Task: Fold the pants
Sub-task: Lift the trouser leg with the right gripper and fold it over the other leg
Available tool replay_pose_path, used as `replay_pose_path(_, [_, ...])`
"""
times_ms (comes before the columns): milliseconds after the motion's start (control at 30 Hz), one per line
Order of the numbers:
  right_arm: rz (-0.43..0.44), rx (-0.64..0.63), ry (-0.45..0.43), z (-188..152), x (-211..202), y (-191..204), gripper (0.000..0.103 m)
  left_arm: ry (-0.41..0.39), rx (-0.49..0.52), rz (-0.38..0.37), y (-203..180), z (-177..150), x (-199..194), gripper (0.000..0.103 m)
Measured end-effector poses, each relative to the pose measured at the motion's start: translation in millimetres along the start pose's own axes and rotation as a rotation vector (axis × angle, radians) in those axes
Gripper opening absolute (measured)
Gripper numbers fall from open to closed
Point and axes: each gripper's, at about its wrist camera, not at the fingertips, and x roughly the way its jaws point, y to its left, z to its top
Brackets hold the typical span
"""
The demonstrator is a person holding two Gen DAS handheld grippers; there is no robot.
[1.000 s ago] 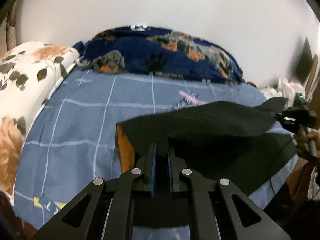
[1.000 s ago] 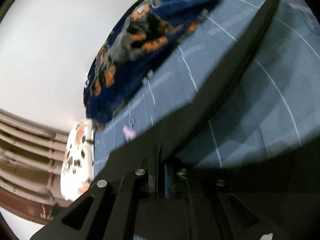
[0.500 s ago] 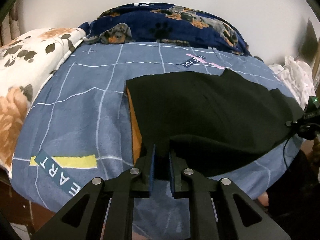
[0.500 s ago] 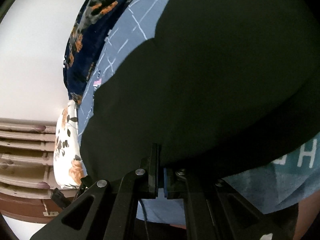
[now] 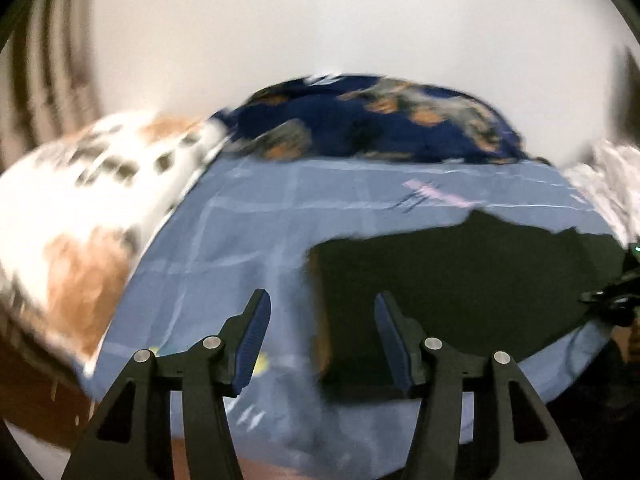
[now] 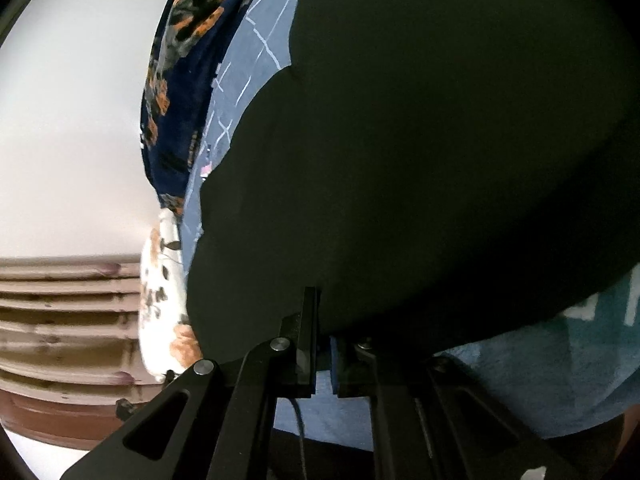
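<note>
While the left tool [image 5: 320, 334] stands with its jaws spread, having just been opening, nothing is pinched between its blue pads [image 5: 253, 336]; the near left corner of the black pants [image 5: 460, 280] lies on the bed beyond and between the fingertips, not touched by either pad. The left wrist view is blurred. From that tool, the pants extend toward 1 to 3 o'clock, lying flat on the blue checked bedsheet [image 5: 240, 240], with an orange-brown strip showing along their left edge. The right tool [image 5: 612, 300] appears at 3 o'clock at the far right end of the pants.

In the right wrist view, the right tool [image 6: 322, 344] has its jaws pressed together on the near edge of the pants [image 6: 440, 160], which fill the view from 12 to 4 o'clock. The bedsheet [image 6: 260, 40] shows at 11 o'clock and again below the fabric at 4 o'clock.

Further out, a navy dog-print blanket [image 5: 380, 120] is heaped at 12 o'clock against the white wall [image 5: 320, 20], and a white floral quilt [image 5: 80, 200] lies at 9 o'clock beside the sheet. A brown slatted headboard [image 6: 68, 320] sits at 8 o'clock in the right wrist view.
</note>
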Motion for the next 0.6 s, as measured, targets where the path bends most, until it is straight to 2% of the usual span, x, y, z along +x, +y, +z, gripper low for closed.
replay_pose_path(67, [0.011, -0.008, -0.007, -1, -3, 0, 0.011, 0.053, 0.032, -0.061, -22, 8, 22, 0.055])
replay_pose_path(133, [0.035, -0.013, -0.027, 0, -10, -1, 0.019, 0.131, 0.05, -0.116, -40, 6, 51, 0.055])
replay_pose_path(200, [0.043, -0.02, -0.054, 3, -22, -4, 0.032, 0.205, 0.086, -0.126, -55, -5, 78, 0.051])
replay_pose_path(233, [0.041, -0.023, -0.077, 6, -33, -7, 0.034, 0.237, 0.085, -0.134, -59, -11, 90, 0.051])
replay_pose_path(300, [0.035, -0.027, -0.141, 13, -57, -16, 0.046, 0.255, 0.069, -0.145, -60, -17, 98, 0.051])
replay_pose_path(367, [0.045, -0.006, -0.217, 24, -88, -32, 0.051, 0.258, 0.066, -0.142, -61, -24, 99, 0.051])
replay_pose_path(533, [0.075, 0.111, -0.4, 64, -153, -85, 0.052, 0.262, 0.079, -0.14, -61, -29, 99, 0.051])
replay_pose_path(600, [0.126, 0.179, -0.461, 82, -175, -111, 0.05, 0.258, 0.085, -0.139, -61, -31, 99, 0.051])
